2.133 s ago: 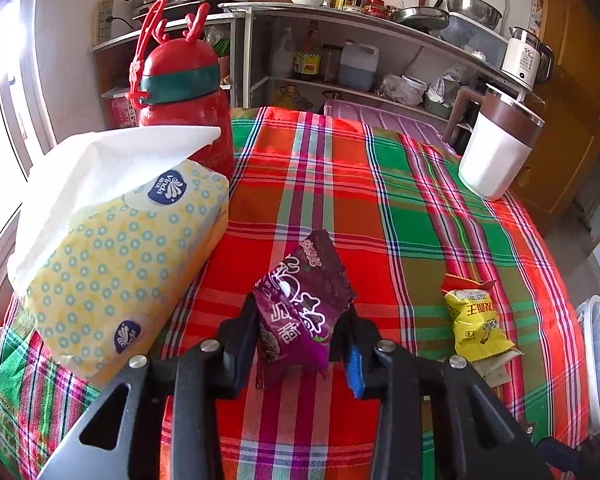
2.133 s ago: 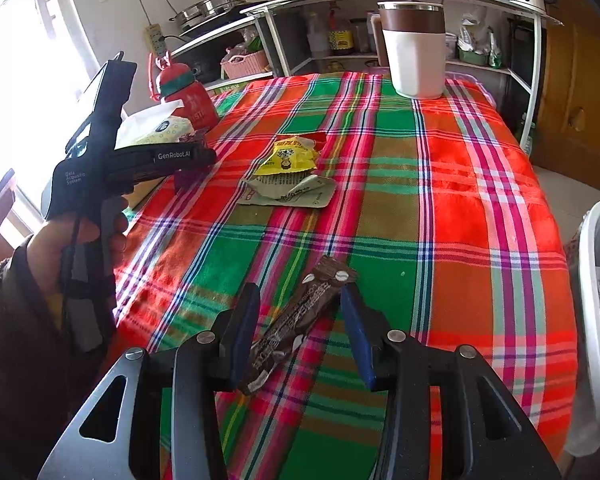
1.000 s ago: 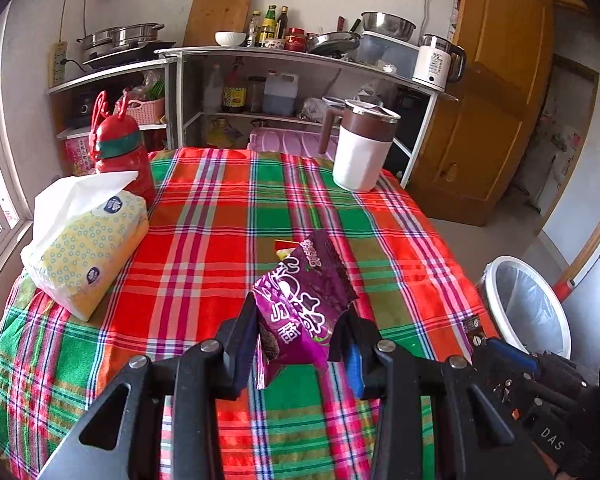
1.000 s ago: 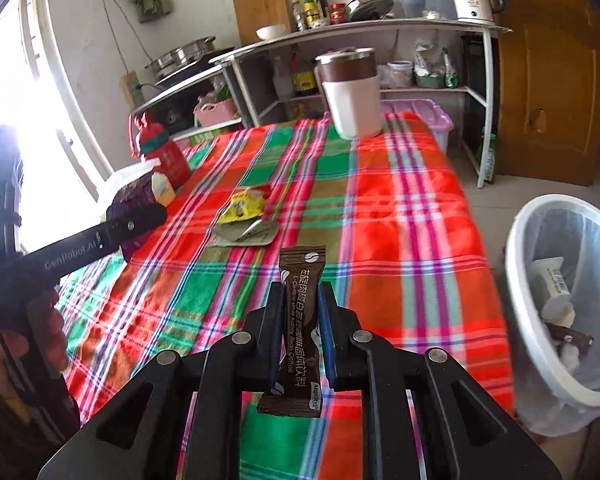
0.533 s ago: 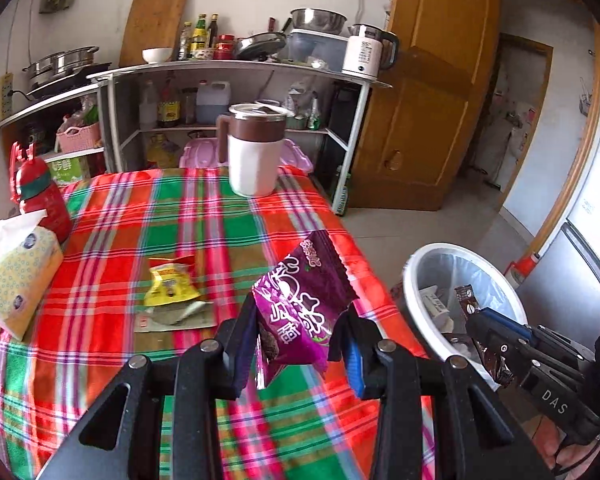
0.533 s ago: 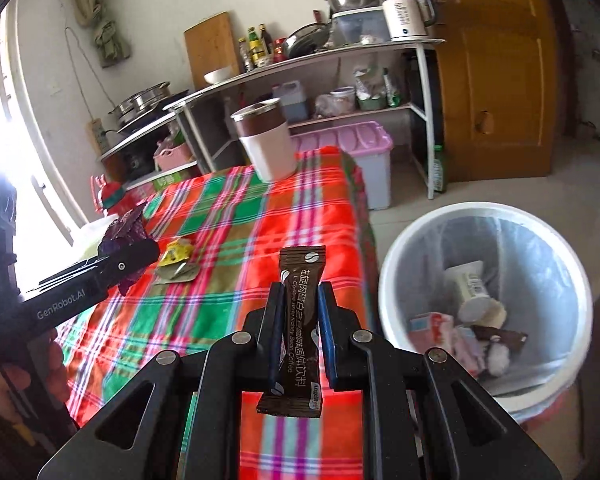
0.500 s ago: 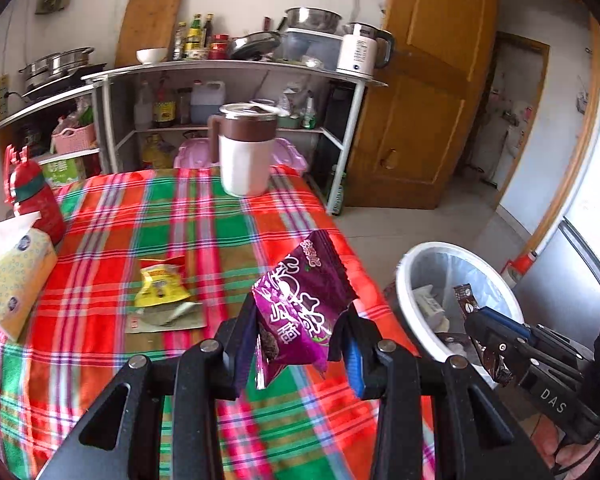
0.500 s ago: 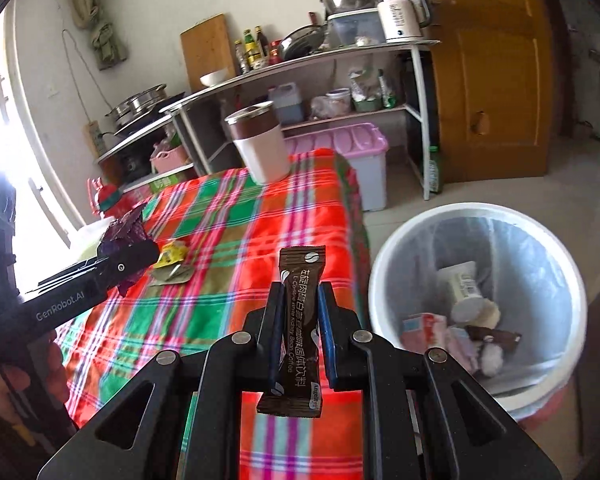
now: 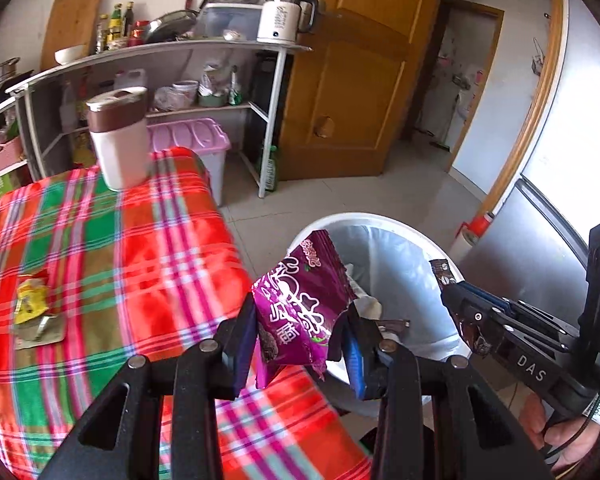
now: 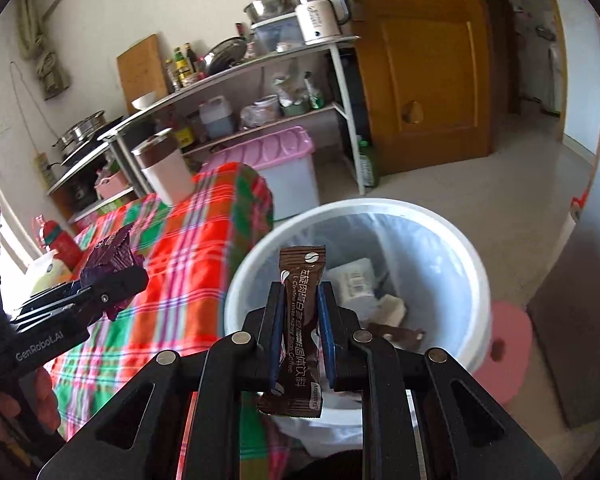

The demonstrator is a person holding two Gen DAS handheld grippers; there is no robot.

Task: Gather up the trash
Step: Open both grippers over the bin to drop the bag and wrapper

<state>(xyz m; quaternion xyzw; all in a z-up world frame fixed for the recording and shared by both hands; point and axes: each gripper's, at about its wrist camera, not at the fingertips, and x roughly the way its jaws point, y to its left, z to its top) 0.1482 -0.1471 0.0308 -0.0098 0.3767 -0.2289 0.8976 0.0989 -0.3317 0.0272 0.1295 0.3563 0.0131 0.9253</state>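
A: Surroundings? Anything in the way?

B: White bin (image 10: 476, 264) with clear liner stands on the floor just off the table's right edge; it holds a white carton, crumpled paper and a brown wrapper. Plaid tablecloth (image 9: 112, 248). White jug with brown lid (image 9: 118, 136) near the table's far edge. Yellow snack packet (image 9: 31, 300) on a flat silver wrapper near the left edge. Behind: metal shelf rack (image 10: 260, 68), pink-lidded tub (image 10: 272, 152), wooden door (image 10: 424, 60). Nothing lies between either gripper and the bin's mouth.

A: Jaws?

B: Left gripper (image 9: 302, 344) is clamped on a purple snack bag (image 9: 300, 304), held above the table's right edge next to the bin rim. Right gripper (image 10: 300, 336) is pinched narrowly on a brown coffee stick (image 10: 302, 320), upright, over the bin opening.

A: Legible writing?

B: Stick: "L-Carnitine White Kidney Bean Coffee", plus Chinese characters. Bag: white Chinese characters. Gripper bodies: "GenRobot.AI" on the left, "DAS" on the right.

A: Change since a second ago?

B: Both grippers have swung from over the tablecloth toward the bin, which now fills the right wrist view. Grips unchanged.
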